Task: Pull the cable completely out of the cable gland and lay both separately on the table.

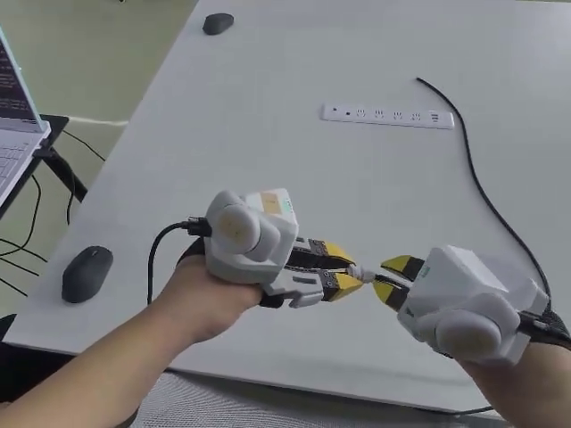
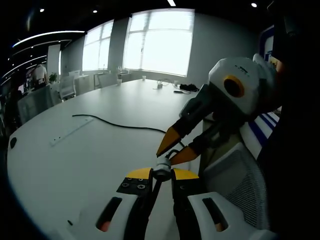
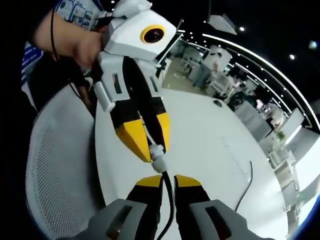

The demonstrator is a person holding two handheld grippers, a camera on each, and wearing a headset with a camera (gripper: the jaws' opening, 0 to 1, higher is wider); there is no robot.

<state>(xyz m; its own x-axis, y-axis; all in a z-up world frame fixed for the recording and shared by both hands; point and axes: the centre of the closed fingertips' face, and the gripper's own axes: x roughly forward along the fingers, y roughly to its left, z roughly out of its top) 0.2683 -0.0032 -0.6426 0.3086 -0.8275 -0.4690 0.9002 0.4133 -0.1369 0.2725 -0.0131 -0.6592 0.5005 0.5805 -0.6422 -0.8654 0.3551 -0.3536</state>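
Over the table's near edge, a small white cable gland (image 1: 364,273) hangs between two grippers that face each other tip to tip. My left gripper (image 1: 352,277) is shut on the gland (image 2: 161,167), which sits between its yellow tips (image 2: 161,174). A thin black cable (image 3: 170,200) leaves the gland (image 3: 157,156) and runs down between the jaws of my right gripper (image 3: 169,181), which is shut on it. The right gripper (image 1: 385,278) almost touches the gland. The cable is still inside the gland.
On the white table (image 1: 268,134) lie a white power strip (image 1: 388,115) and its black cord (image 1: 482,187) at the far right. A dark mouse (image 1: 86,272) lies near the left edge, another (image 1: 218,23) at the far end. A mesh chair (image 3: 55,165) stands below.
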